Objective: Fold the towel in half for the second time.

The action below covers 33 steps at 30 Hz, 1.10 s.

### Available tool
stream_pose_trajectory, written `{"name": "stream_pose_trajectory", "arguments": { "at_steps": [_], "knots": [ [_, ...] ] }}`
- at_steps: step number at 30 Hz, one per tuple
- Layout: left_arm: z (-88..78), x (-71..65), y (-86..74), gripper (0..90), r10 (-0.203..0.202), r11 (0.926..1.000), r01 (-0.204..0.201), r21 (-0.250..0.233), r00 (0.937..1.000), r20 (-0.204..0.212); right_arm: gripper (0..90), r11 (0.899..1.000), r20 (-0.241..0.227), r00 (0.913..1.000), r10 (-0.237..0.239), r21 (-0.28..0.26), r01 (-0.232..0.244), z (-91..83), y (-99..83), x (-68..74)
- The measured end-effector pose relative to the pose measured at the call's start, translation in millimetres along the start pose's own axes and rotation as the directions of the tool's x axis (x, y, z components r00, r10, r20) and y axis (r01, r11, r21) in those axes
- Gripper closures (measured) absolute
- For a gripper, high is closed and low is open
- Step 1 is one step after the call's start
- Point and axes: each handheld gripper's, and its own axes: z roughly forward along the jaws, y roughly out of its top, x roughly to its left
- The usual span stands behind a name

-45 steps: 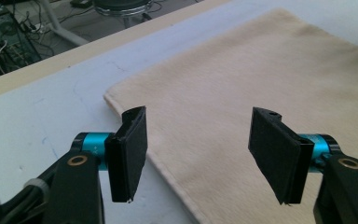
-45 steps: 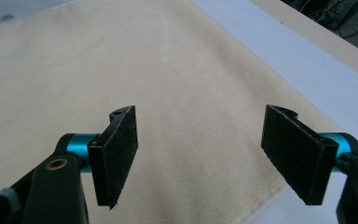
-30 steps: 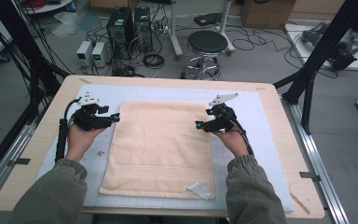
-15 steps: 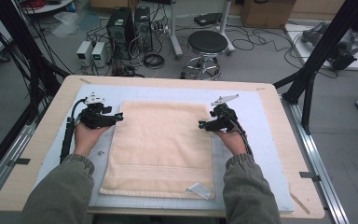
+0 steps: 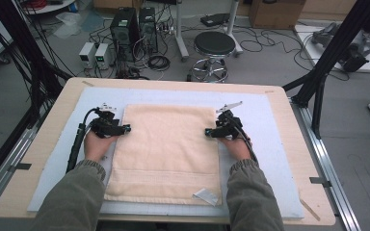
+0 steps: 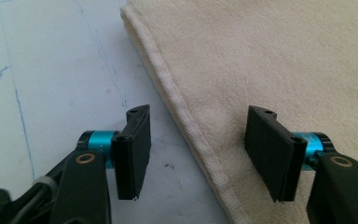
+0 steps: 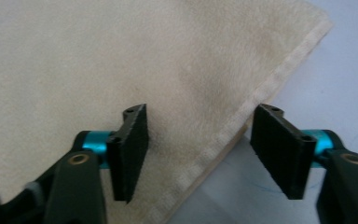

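A cream towel point(image 5: 166, 149) lies folded flat on the pale mat point(image 5: 265, 144). My left gripper point(image 5: 125, 129) sits low at the towel's left edge and points inward. In the left gripper view its jaws point(image 6: 198, 126) straddle the stitched hem of the towel point(image 6: 270, 56), one pad over the mat point(image 6: 51, 70), the other over cloth. My right gripper point(image 5: 207, 132) mirrors it at the right edge. Its jaws point(image 7: 201, 121) straddle the hem of the towel point(image 7: 121, 56). Both pairs of jaws have just been closing, with the hem between them and the pads apart from it.
A small white tag point(image 5: 206, 195) lies at the towel's near right corner. The mat covers most of the wooden table point(image 5: 53, 125). Beyond the far edge stand a stool point(image 5: 214, 45), computer cases point(image 5: 130, 24) and cables. Black frame posts point(image 5: 327, 62) flank the table.
Both hands have sunk toward the table and come slightly nearer, settling at the towel's side edges. The right gripper's jaws look narrower than before.
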Motion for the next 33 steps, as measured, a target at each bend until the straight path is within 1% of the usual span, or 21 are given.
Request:
{"name": "stream_pose_trajectory", "arguments": {
  "at_steps": [2,5,7,9,10,11,12,13,15,16,19,20,21,22,25,27,29,30,31,32,33],
  "knots": [
    [-0.7,0.6,0.5,48.4,-0.007,1.0,0.007,0.005,1.0,0.004,49.2,1.0,-0.019,0.9998,-0.002,0.006,0.002,-0.4,0.7,1.1],
    [-1.1,0.9,1.0,53.2,-0.022,0.9997,0.022,0.009,0.9998,0.003,54.8,1.0,-0.031,0.9994,0.017,0.002,-0.017,-0.6,0.6,-0.3],
    [-1.1,0.9,1.0,57.0,-0.028,0.9996,0.028,0.007,0.9996,0.007,61.0,1.0,-0.039,0.999,0.024,0.002,-0.024,-0.7,0.9,-0.6],
    [-1.1,1.4,0.7,63.9,-0.038,0.9993,0.037,0.003,0.9989,0.029,71.3,1.0,-0.063,0.9977,0.026,0.004,-0.026,-0.4,1.4,-0.6],
    [-1.0,1.5,0.6,68.1,-0.042,0.9991,0.042,0.003,0.9983,0.04,77.9,1.0,-0.085,0.9961,0.026,0.006,-0.026,0.0,1.6,-0.3],
    [-0.5,1.1,0.4,71.1,-0.05,0.9988,0.05,-0.002,0.9975,0.05,80.0,1.0,-0.106,0.9941,0.024,0.005,-0.024,1.0,2.0,0.5],
    [-0.7,1.8,0.3,75.5,-0.049,0.9988,0.049,0.004,0.9962,0.073,80.4,1.0,-0.104,0.9944,0.017,0.006,-0.017,1.0,2.5,0.9],
    [-0.4,1.1,0.2,80.8,-0.054,0.9985,0.054,0.002,0.9955,0.078,80.7,1.0,-0.108,0.9938,0.025,0.005,-0.024,0.9,2.4,0.7],
    [-0.7,0.5,0.2,82.0,-0.054,0.9986,0.054,0.0,0.9954,0.079,81.6,1.0,-0.113,0.9932,0.027,0.009,-0.026,0.1,2.2,0.6],
    [-1.0,0.1,0.4,82.5,-0.048,0.9988,0.049,-0.001,0.9958,0.077,81.9,1.0,-0.111,0.9936,0.019,0.01,-0.018,-0.2,2.6,0.9],
    [-3.6,-2.7,1.5,83.3,-0.02,0.9998,0.021,-0.004,0.998,0.059,82.5,1.0,-0.104,0.9945,-0.016,0.008,0.016,-3.8,5.0,4.4],
    [-5.3,-3.6,2.3,83.5,-0.002,1.0,0.002,-0.008,0.9986,0.054,82.6,1.0,-0.1,0.9946,-0.024,0.003,0.025,-6.3,6.0,5.1],
    [-7.2,-5.3,3.2,83.6,0.007,0.9998,-0.006,-0.021,0.9987,0.05,82.7,0.999,-0.103,0.9942,-0.033,-0.01,0.032,-9.3,7.0,5.8],
    [-10.9,-6.0,4.6,83.7,0.017,0.9995,-0.016,-0.029,0.9984,0.054,82.7,0.999,-0.106,0.9935,-0.041,-0.022,0.039,-13.0,8.2,7.0],
    [-26.5,-8.5,8.4,83.8,0.047,0.996,-0.041,-0.08,0.9963,0.073,82.7,0.996,-0.124,0.9889,-0.082,-0.053,0.076,-27.2,12.4,12.1],
    [-40.8,-11.4,9.0,83.8,0.071,0.9921,-0.061,-0.11,0.9937,0.086,82.7,0.993,-0.137,0.9842,-0.111,-0.064,0.103,-38.2,15.0,18.4],
    [-55.6,-14.8,6.5,83.8,0.106,0.9869,-0.093,-0.132,0.9897,0.097,82.7,0.99,-0.169,0.9765,-0.134,-0.07,0.124,-50.9,15.4,27.1],
    [-63.2,-17.2,3.4,83.8,0.12,0.9844,-0.104,-0.142,0.9871,0.107,82.7,0.986,-0.182,0.9703,-0.159,-0.07,0.149,-56.9,14.4,32.2],
    [-70.2,-20.1,-0.8,83.8,0.144,0.9806,-0.128,-0.149,0.984,0.105,82.7,0.984,-0.182,0.9673,-0.176,-0.063,0.167,-63.7,12.2,38.9],
    [-76.9,-23.1,-6.3,83.8,0.162,0.9778,-0.146,-0.15,0.9817,0.1,82.7,0.98,-0.189,0.9623,-0.195,-0.06,0.187,-69.9,8.9,44.9],
    [-83.2,-25.4,-12.9,83.8,0.174,0.9755,-0.157,-0.154,0.9788,0.108,82.7,0.978,-0.195,0.9585,-0.208,-0.061,0.2,-75.4,4.3,51.2]
  ]
}}
